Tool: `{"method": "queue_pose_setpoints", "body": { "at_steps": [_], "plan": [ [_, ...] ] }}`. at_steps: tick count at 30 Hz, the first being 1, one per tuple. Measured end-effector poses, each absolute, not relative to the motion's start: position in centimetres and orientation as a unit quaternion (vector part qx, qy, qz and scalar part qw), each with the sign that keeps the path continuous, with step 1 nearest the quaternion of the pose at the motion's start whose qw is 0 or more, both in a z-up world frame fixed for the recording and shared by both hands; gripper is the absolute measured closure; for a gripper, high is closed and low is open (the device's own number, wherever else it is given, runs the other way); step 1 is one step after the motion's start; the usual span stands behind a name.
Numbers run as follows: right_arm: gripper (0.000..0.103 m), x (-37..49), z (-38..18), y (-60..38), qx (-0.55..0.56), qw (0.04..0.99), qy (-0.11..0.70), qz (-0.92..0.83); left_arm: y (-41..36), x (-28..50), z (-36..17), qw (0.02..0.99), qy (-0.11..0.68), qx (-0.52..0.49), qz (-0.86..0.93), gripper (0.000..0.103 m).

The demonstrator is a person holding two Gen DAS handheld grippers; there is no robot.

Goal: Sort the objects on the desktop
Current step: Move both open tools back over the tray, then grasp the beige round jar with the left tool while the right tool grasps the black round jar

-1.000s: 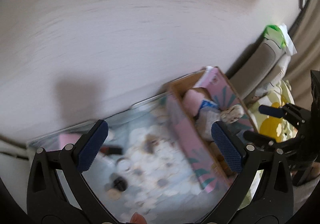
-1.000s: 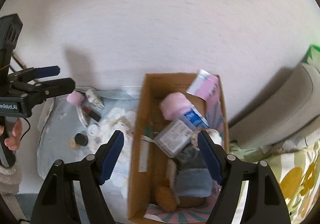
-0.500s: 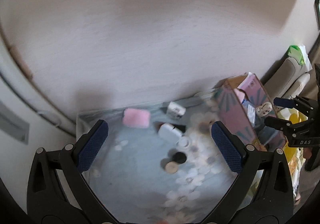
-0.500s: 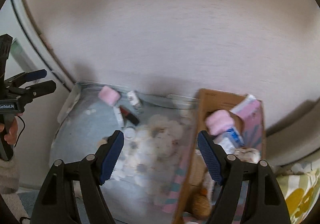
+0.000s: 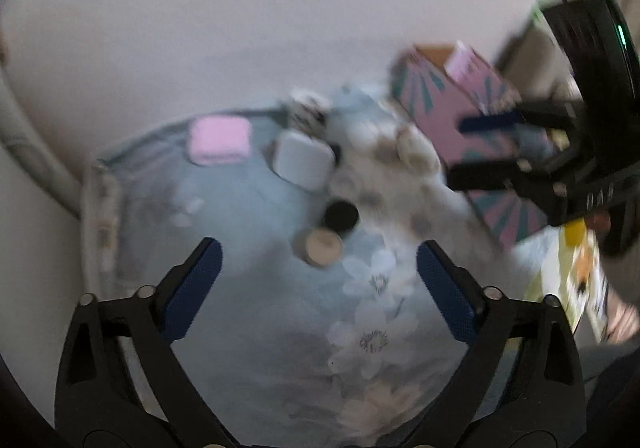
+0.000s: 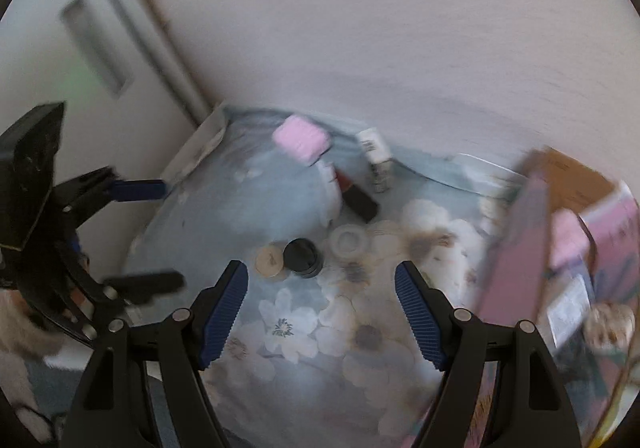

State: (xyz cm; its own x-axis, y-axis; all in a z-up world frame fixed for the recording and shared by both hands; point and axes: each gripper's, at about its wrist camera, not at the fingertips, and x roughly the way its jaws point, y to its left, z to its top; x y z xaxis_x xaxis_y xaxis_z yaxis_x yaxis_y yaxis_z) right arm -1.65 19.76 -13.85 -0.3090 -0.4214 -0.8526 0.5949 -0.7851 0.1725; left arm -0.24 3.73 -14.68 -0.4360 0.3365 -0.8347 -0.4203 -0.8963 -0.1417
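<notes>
On the blue floral cloth (image 5: 248, 328) lie a pink pad (image 5: 218, 141), a white square case (image 5: 304, 161), a black round jar (image 5: 341, 215) and a beige round lid (image 5: 322, 246). My left gripper (image 5: 318, 280) hovers just short of the beige lid; its jaws are closing with nothing between them. In the right wrist view the black jar (image 6: 302, 252), beige lid (image 6: 270, 262), a clear ring (image 6: 348, 242), a red and black lipstick (image 6: 358, 195) and a small white box (image 6: 374, 159) lie ahead of my right gripper (image 6: 322, 304), which is open and empty. The picture is blurred.
A pink patterned cardboard box (image 6: 516, 248) holding several items stands at the right end of the cloth. A wall runs close behind the cloth. The other gripper (image 6: 148, 232) hangs at the left, near the cloth's left edge (image 6: 200, 151).
Both views have swung from the cardboard box leftward and down toward the small items on the cloth. The left jaws stand a little narrower.
</notes>
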Motion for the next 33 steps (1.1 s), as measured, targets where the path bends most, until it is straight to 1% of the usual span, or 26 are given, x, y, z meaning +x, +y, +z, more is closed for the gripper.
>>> {"method": "queue_pose_setpoints", "body": {
  "at_steps": [2, 3, 4, 5, 6, 7, 9, 13, 15, 16, 20, 22, 25, 27, 30, 31, 32, 33],
  "plan": [
    [0.031, -2.0, -15.3, 18.8, 0.486, 0.345, 0.126, -0.793, 4.3, -0.3, -17.1, 0.245, 0.061, -0.482, 0.839, 0.013],
    [0.031, -2.2, -16.1, 18.2, 0.484, 0.356, 0.144, -0.787, 4.5, -0.5, -17.8, 0.253, 0.067, -0.482, 0.836, 0.019],
    [0.031, -2.7, -17.3, 17.5, 0.484, 0.367, 0.165, -0.777, 4.7, -0.8, -19.0, 0.264, 0.073, -0.484, 0.831, 0.028],
    [0.033, -3.0, -18.2, 17.0, 0.486, 0.374, 0.177, -0.77, 4.8, -1.2, -19.8, 0.272, 0.077, -0.486, 0.827, 0.031],
    [0.038, -3.3, -18.9, 16.7, 0.488, 0.38, 0.183, -0.764, 5.0, -1.6, -20.9, 0.281, 0.081, -0.49, 0.821, 0.034],
    [0.04, -3.6, -19.8, 16.3, 0.492, 0.386, 0.191, -0.757, 5.2, -1.9, -21.6, 0.286, 0.086, -0.491, 0.819, 0.036],
    [0.042, -3.8, -21.2, 15.4, 0.493, 0.394, 0.213, -0.746, 5.5, -2.2, -22.6, 0.297, 0.096, -0.485, 0.817, 0.04],
    [0.043, -3.5, -22.6, 14.3, 0.473, 0.409, 0.269, -0.733, 5.7, -2.5, -23.4, 0.315, 0.102, -0.474, 0.816, 0.044],
    [0.047, -3.3, -23.0, 14.1, 0.465, 0.421, 0.285, -0.725, 5.8, -2.6, -23.6, 0.324, 0.104, -0.47, 0.814, 0.048],
    [0.048, -3.4, -23.1, 14.1, 0.465, 0.424, 0.288, -0.722, 5.9, -2.8, -23.7, 0.327, 0.106, -0.469, 0.813, 0.05],
    [0.051, -3.6, -23.8, 13.8, 0.46, 0.431, 0.296, -0.718, 6.1, -3.1, -24.2, 0.339, 0.11, -0.466, 0.81, 0.054],
    [0.052, -3.8, -24.0, 13.6, 0.459, 0.436, 0.294, -0.716, 6.2, -3.1, -24.4, 0.342, 0.111, -0.465, 0.809, 0.058],
    [0.054, -3.8, -24.3, 13.3, 0.457, 0.444, 0.298, -0.711, 6.3, -3.2, -24.3, 0.344, 0.112, -0.463, 0.809, 0.06],
    [0.058, -3.7, -24.5, 13.1, 0.456, 0.449, 0.299, -0.708, 6.2, -3.2, -24.4, 0.347, 0.111, -0.463, 0.808, 0.063],
    [0.06, -3.7, -24.6, 12.8, 0.451, 0.453, 0.302, -0.707, 6.1, -3.3, -24.4, 0.35, 0.112, -0.462, 0.807, 0.071],
    [0.062, -3.7, -24.5, 12.7, 0.451, 0.454, 0.3, -0.708, 6.0, -3.3, -24.4, 0.351, 0.111, -0.462, 0.807, 0.071],
    [0.069, -3.7, -24.4, 12.7, 0.449, 0.455, 0.298, -0.709, 5.9, -3.3, -24.4, 0.353, 0.109, -0.462, 0.806, 0.071],
    [0.07, -3.7, -24.4, 12.7, 0.448, 0.455, 0.297, -0.71, 5.9, -3.4, -24.4, 0.354, 0.108, -0.461, 0.806, 0.071]
  ]
}}
